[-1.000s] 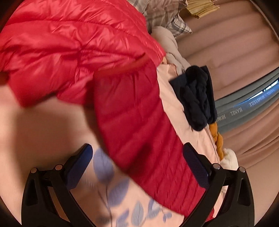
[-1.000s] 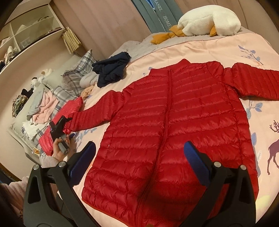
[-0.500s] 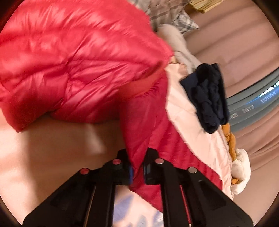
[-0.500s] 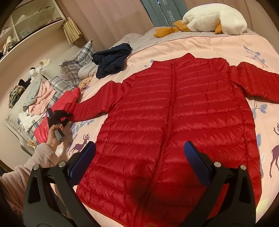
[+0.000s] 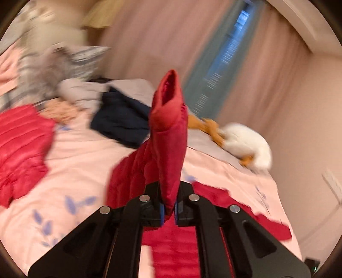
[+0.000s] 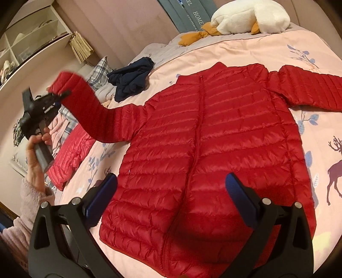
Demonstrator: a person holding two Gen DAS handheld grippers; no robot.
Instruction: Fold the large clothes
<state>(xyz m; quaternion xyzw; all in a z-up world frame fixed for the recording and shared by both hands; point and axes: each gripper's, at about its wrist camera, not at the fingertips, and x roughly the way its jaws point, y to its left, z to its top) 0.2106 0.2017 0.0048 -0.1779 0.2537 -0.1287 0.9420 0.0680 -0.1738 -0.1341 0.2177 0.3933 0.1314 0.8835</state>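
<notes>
Left wrist view showing left gripper [image 5: 168, 210] pinching red jacket [image 6: 205, 154] sleeve [image 5: 168, 136] upright over bed [image 5: 81, 162], right gripper [image 6: 171, 192] hanging spread wide, gripping nothing

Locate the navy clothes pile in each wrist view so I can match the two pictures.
Left wrist: navy clothes pile sits centre-left, just left of the raised red sleeve.
Right wrist: navy clothes pile lies upper left of centre, beyond the jacket's shoulder.
Shared landmark: white plush goose.
</notes>
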